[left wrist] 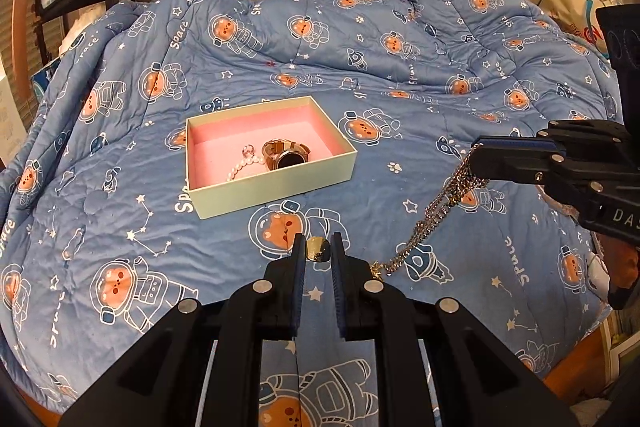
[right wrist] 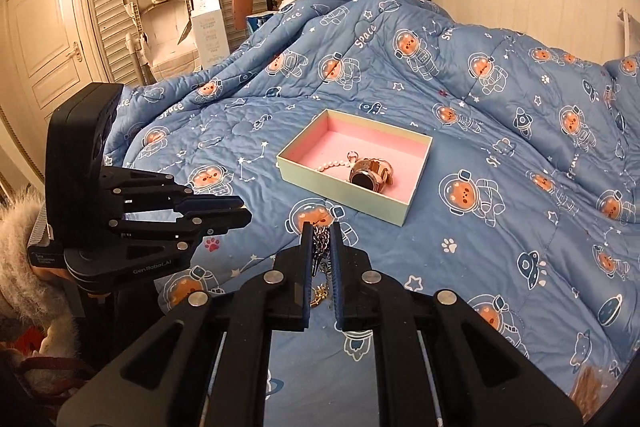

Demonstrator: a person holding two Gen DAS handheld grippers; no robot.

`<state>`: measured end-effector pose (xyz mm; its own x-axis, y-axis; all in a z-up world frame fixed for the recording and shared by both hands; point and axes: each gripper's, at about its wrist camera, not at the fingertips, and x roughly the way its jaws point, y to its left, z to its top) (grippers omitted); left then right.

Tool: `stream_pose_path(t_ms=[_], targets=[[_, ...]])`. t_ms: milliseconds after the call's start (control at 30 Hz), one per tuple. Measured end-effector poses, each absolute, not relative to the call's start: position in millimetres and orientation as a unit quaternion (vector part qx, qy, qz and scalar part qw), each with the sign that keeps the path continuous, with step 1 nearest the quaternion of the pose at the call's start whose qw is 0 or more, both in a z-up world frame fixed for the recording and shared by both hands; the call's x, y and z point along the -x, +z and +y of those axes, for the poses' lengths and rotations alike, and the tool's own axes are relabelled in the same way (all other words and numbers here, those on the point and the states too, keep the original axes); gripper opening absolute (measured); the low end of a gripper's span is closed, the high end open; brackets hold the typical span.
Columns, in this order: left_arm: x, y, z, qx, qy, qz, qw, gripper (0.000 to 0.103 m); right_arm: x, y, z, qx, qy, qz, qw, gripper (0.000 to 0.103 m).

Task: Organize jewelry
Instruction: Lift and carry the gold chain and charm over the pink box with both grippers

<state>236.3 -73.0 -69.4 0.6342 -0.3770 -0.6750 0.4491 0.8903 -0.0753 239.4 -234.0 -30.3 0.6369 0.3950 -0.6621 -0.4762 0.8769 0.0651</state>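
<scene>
I have the silver link chain necklace [left wrist: 436, 215] strung between both tools above the blue astronaut-print quilt [left wrist: 120, 227], just in front of the open pale-green cardboard box with the pink lining [left wrist: 272, 187], my landmark here. My left gripper [left wrist: 318, 247] is clenched on the gold oval pendant [left wrist: 317, 249] at one end; my right gripper [right wrist: 321, 239] is clamped on a bunch of links at the other, so the chain hangs in a loose swag in front of and to the right of the box, not pooling on the fabric. Holding both ends this way should, I judge, keep it from knotting while I carry it to the box. Inside the box, a rose-gold wristwatch with a dark round face [left wrist: 286, 155] sits towards its right side, with a white pearl bracelet [left wrist: 240, 169] touching it on the left. The box's near wall cuts off part of the bracelet, and I cannot tell whether the small gold bit [right wrist: 318, 295] seen below my right jaws is a charm or a clasp. The pendant's surface detail is unreadable.
</scene>
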Motion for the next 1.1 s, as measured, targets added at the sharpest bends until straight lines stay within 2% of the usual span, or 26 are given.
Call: stream_pose_path(t_ms=[367, 733, 1100], targets=[[-252.8, -48.9, -67.3, -0.048, -0.231, 0.349, 0.907, 0.012, -255.3, 8.3, -226.6, 0.081, 0.257, 0.32, 0.908, 0.009], [-306.8, -25.1, -51.9, -0.031, -0.228, 0.35, 0.908, 0.012, -325.6, 46.3, -220.0, 0.065, 0.258, 0.304, 0.915, 0.009], [-380.3, -20.0, -48.8, -0.019, -0.214, 0.376, 0.901, 0.012, -406.5, 35.3, -207.8, 0.061, 0.224, 0.334, 0.913, 0.009]])
